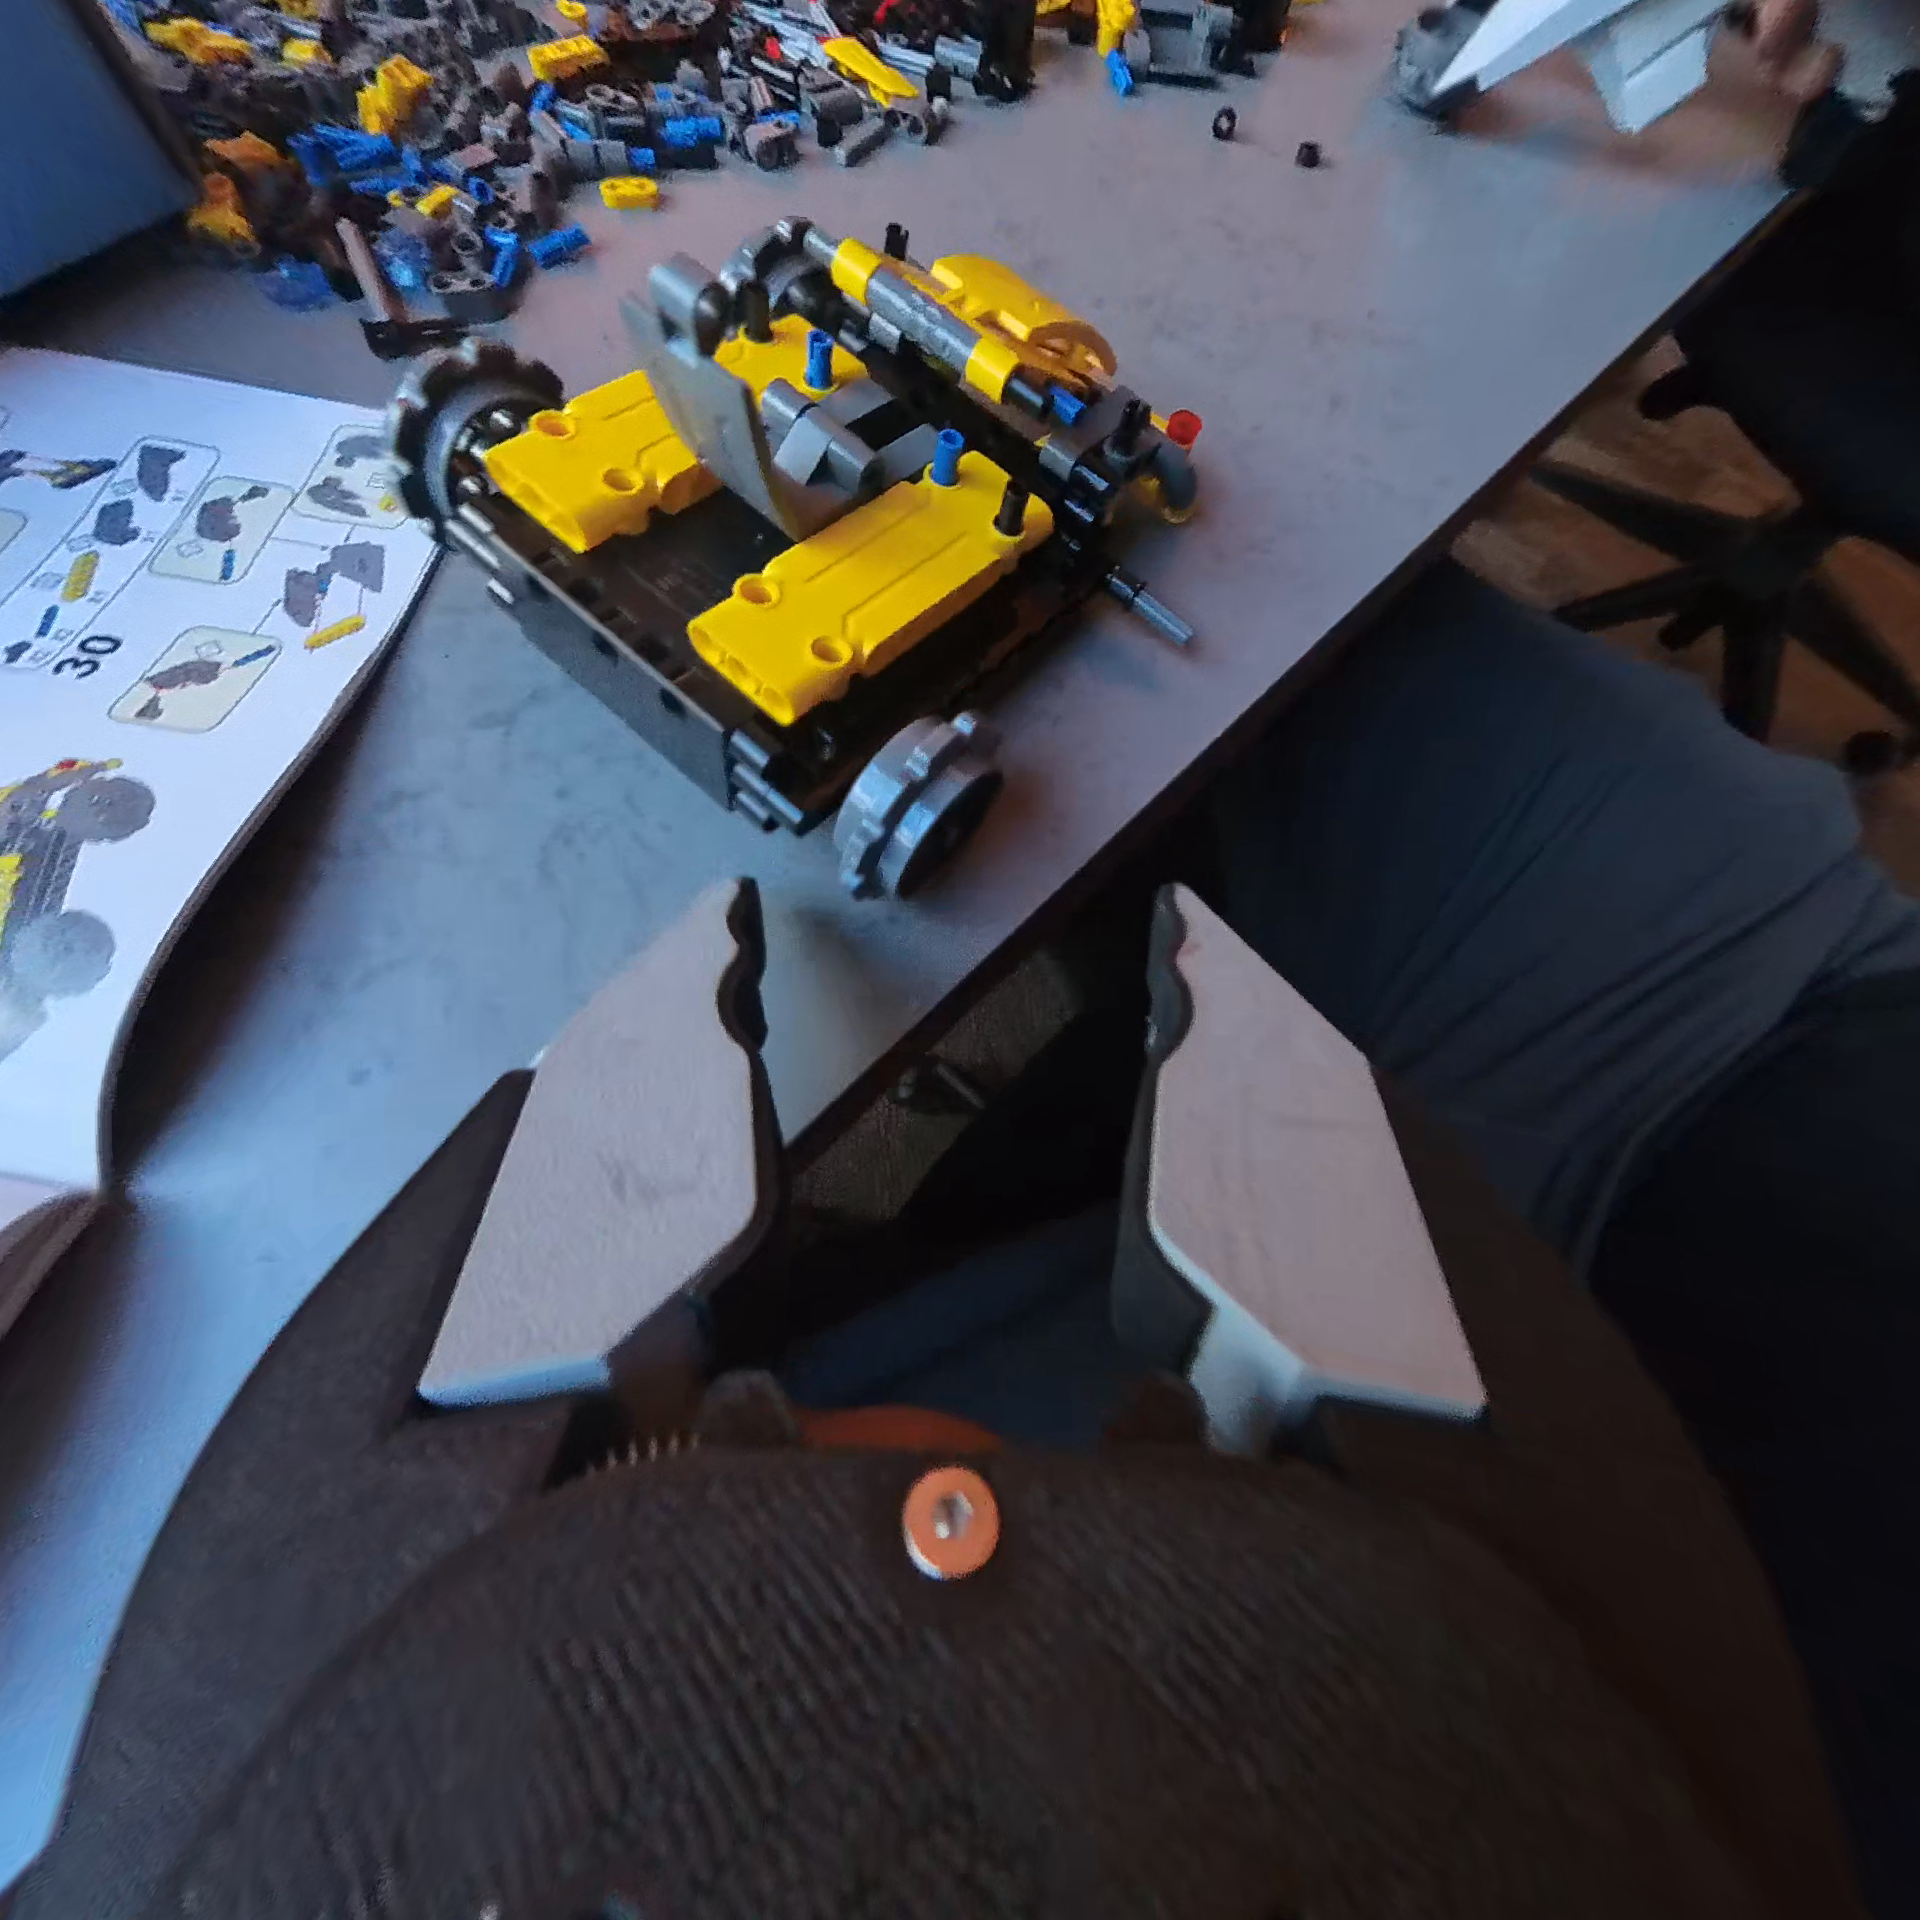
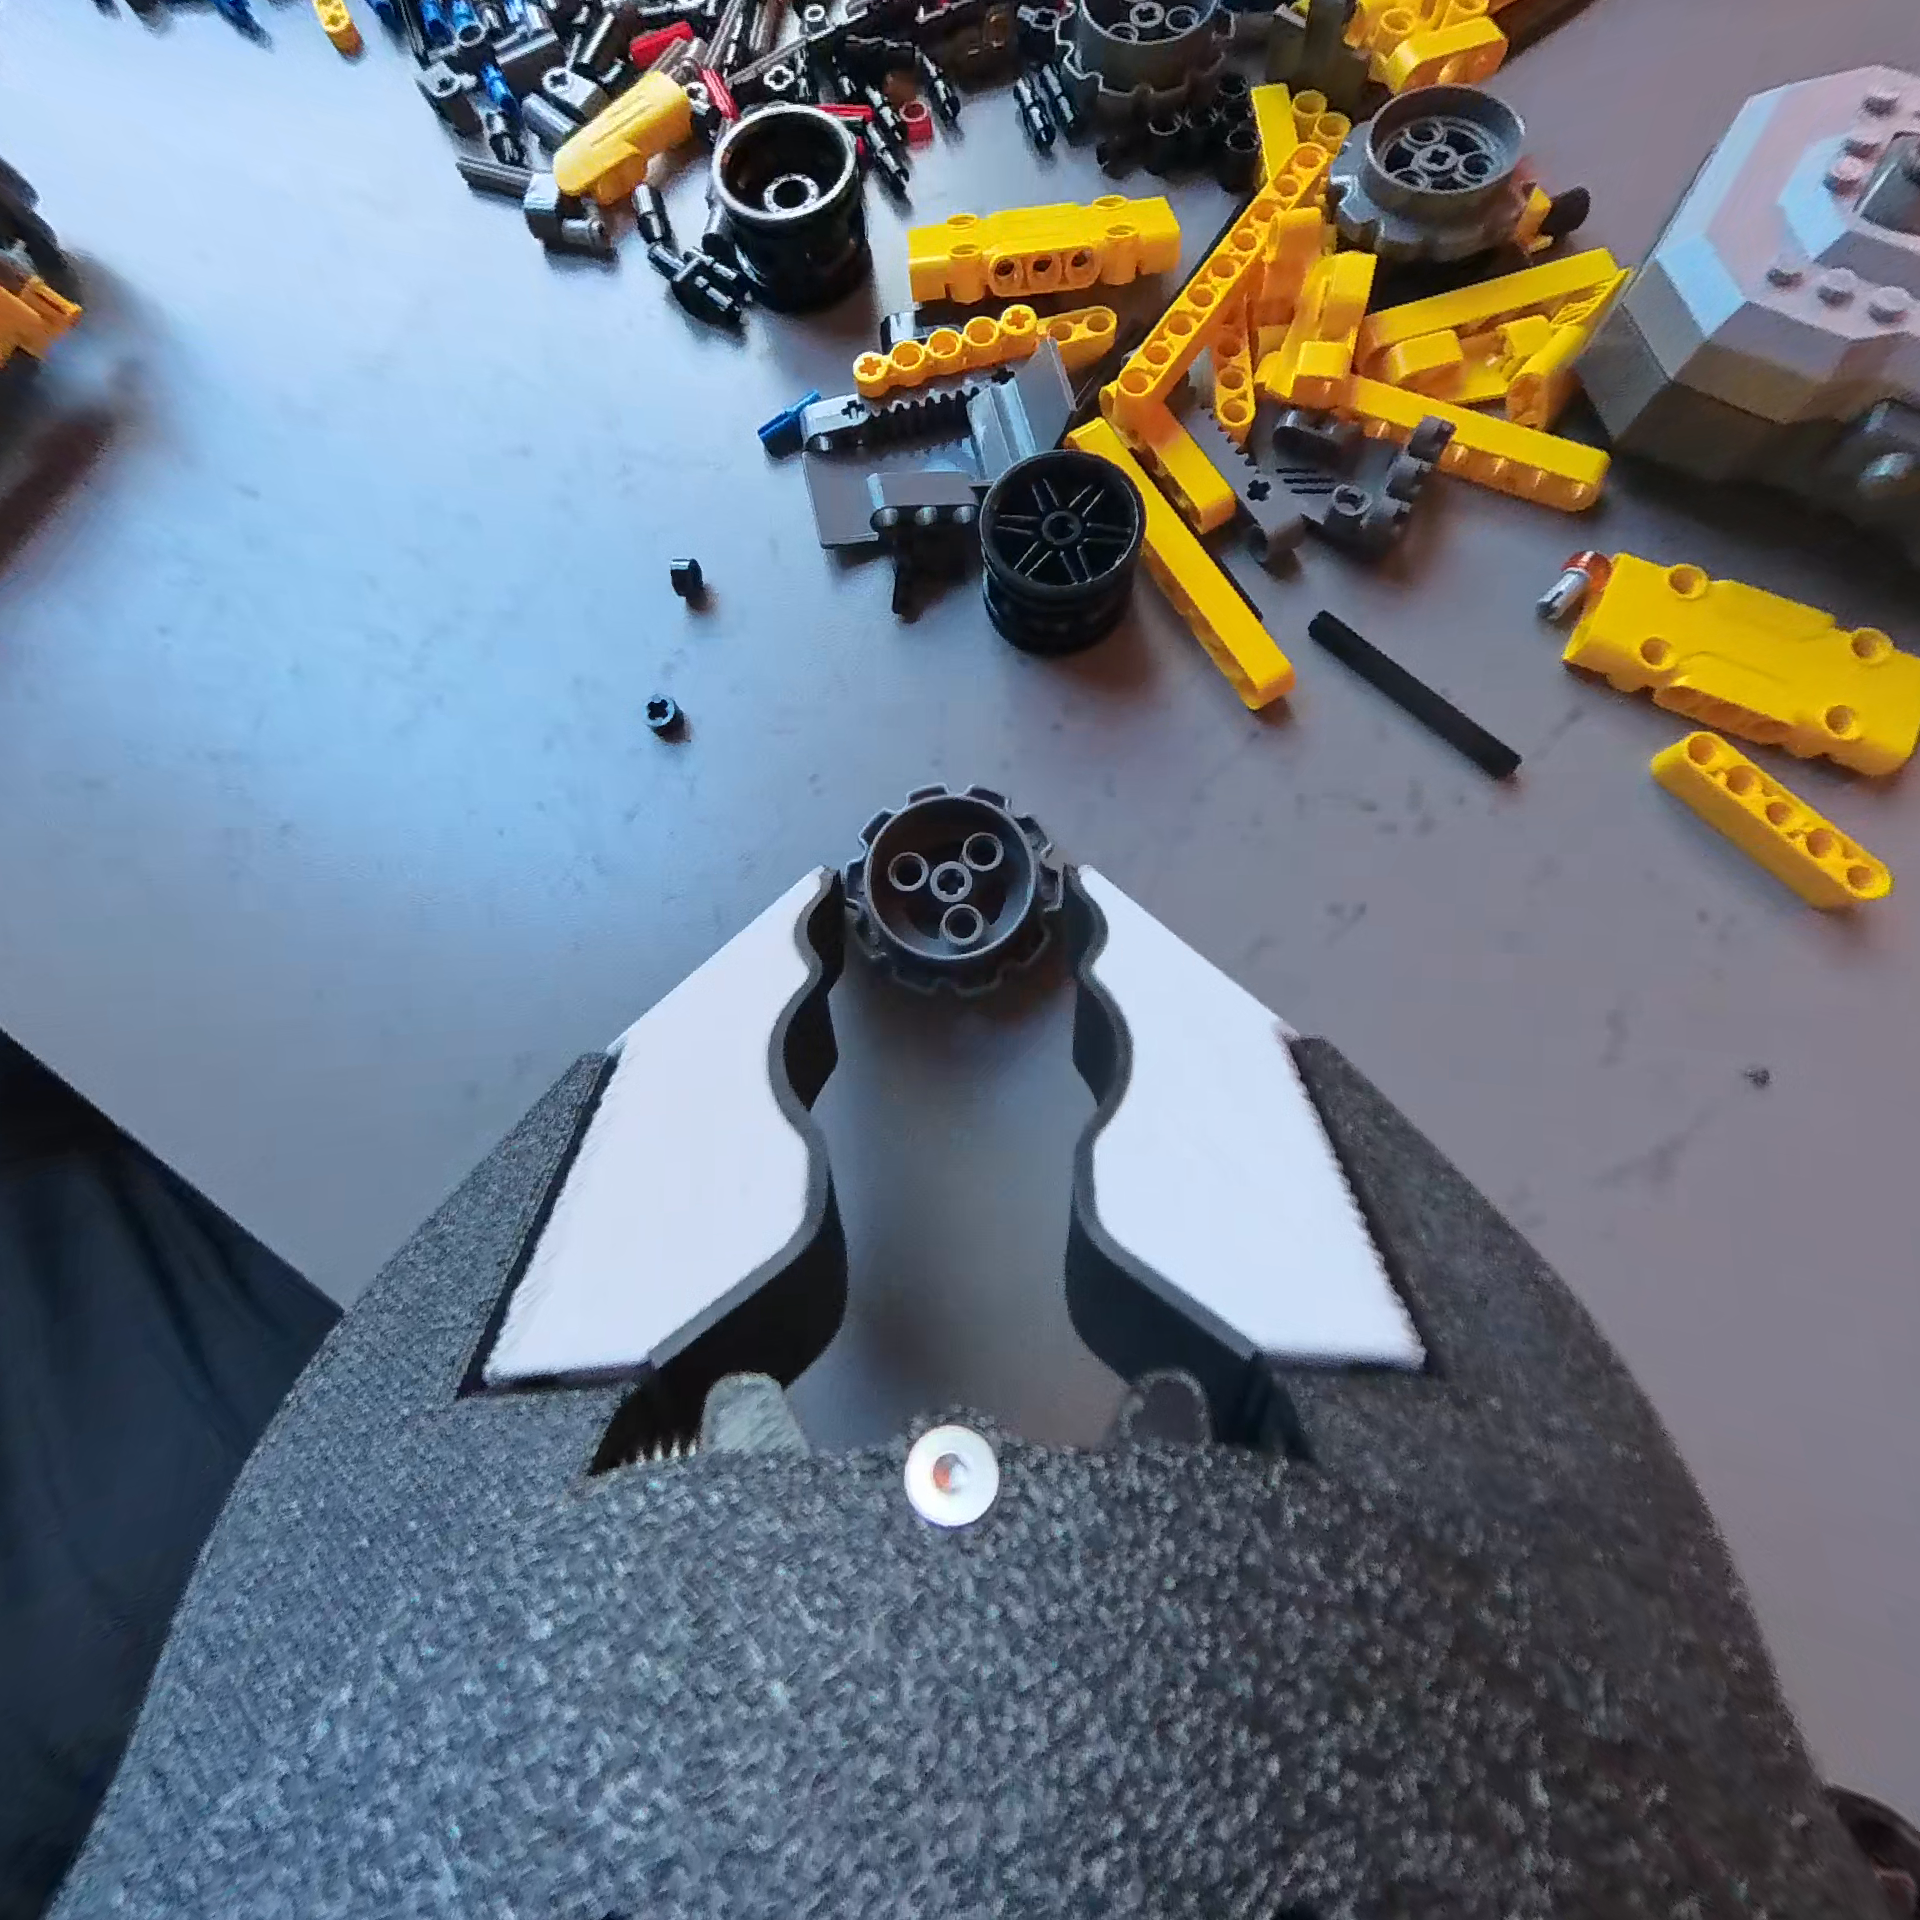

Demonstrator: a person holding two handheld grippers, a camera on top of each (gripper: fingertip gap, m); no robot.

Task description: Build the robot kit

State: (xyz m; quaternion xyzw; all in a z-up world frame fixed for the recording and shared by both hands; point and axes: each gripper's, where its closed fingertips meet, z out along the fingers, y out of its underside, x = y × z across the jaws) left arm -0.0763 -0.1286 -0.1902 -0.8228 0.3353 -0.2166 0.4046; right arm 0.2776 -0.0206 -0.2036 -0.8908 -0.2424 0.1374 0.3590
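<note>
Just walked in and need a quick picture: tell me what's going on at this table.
A person is working with two handheld grippers over a grey table strewn with building-toy parts. The right gripper is shut on a dark grey toothed wheel hub, near the loose yellow beams. The left gripper is open and empty at the table edge, facing a part-built yellow and black vehicle beside an open instruction booklet.

An open instruction booklet point(image 1: 187, 582) lies on the bench point(image 1: 436, 935) at the left edge of the left wrist view. Its white page carries one bold black step number, printed beside boxed part drawings, and tiny quantity marks next to those drawings, too small to read. The right wrist view shows no writing.
</note>
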